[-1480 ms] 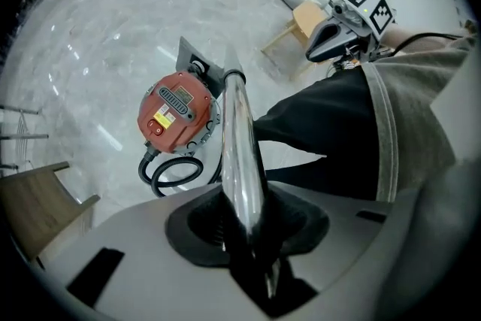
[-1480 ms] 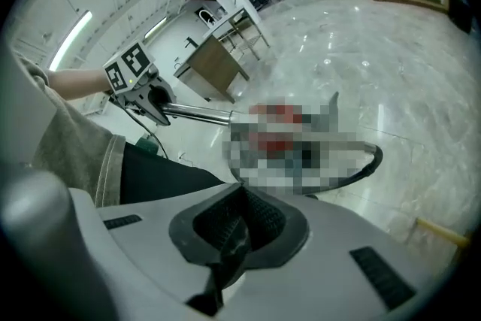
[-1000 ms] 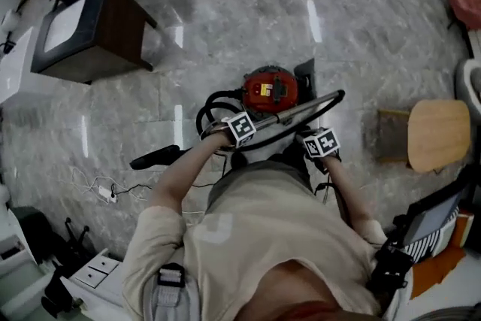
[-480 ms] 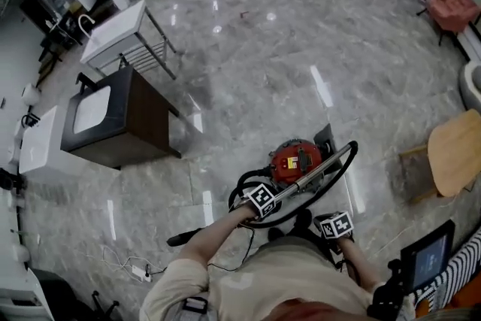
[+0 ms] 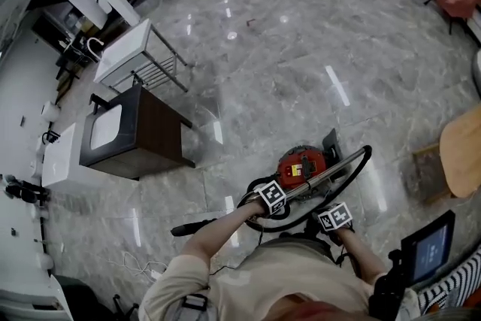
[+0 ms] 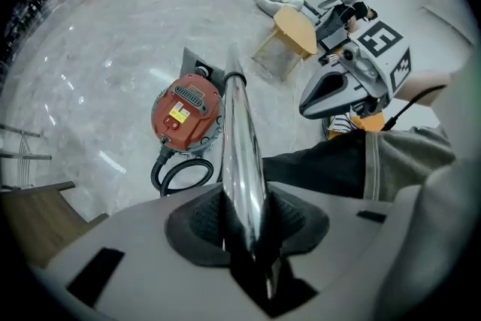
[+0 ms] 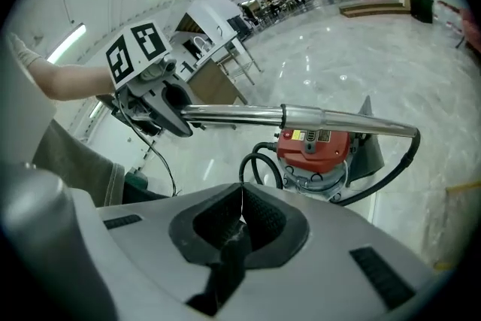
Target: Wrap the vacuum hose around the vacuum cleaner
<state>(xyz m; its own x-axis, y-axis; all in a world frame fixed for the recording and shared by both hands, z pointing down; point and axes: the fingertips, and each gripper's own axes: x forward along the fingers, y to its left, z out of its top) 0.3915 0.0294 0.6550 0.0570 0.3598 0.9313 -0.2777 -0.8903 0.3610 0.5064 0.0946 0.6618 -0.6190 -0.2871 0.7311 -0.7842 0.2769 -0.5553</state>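
The red vacuum cleaner [image 5: 304, 162] stands on the marble floor just ahead of me. Its black hose [image 5: 359, 169] arcs from the tube's far end round to a coil at the body's left [image 6: 180, 173]. My left gripper [image 5: 278, 199] is shut on the chrome tube [image 6: 240, 154], which runs up and away over the vacuum [image 6: 186, 113]. My right gripper [image 5: 331, 222] hangs near the tube, to the right, shut with nothing between its jaws [image 7: 242, 210]. From the right gripper view the tube [image 7: 301, 116] crosses level above the vacuum [image 7: 316, 150], with the left gripper [image 7: 150, 86] at its left end.
A dark wooden cabinet with a white basin [image 5: 124, 135] and a white metal-legged stand [image 5: 139, 49] sit to the left. A wooden chair [image 5: 458, 150] and a tablet [image 5: 428, 248] are on the right. A black part [image 5: 188, 228] and a cable with a plug strip [image 5: 150, 267] lie nearby, low at the left.
The head view has tilted up, so the vacuum sits lower in the frame and more floor shows. The left gripper keeps its hold on the tube. The right gripper has shifted sideways, closer in.
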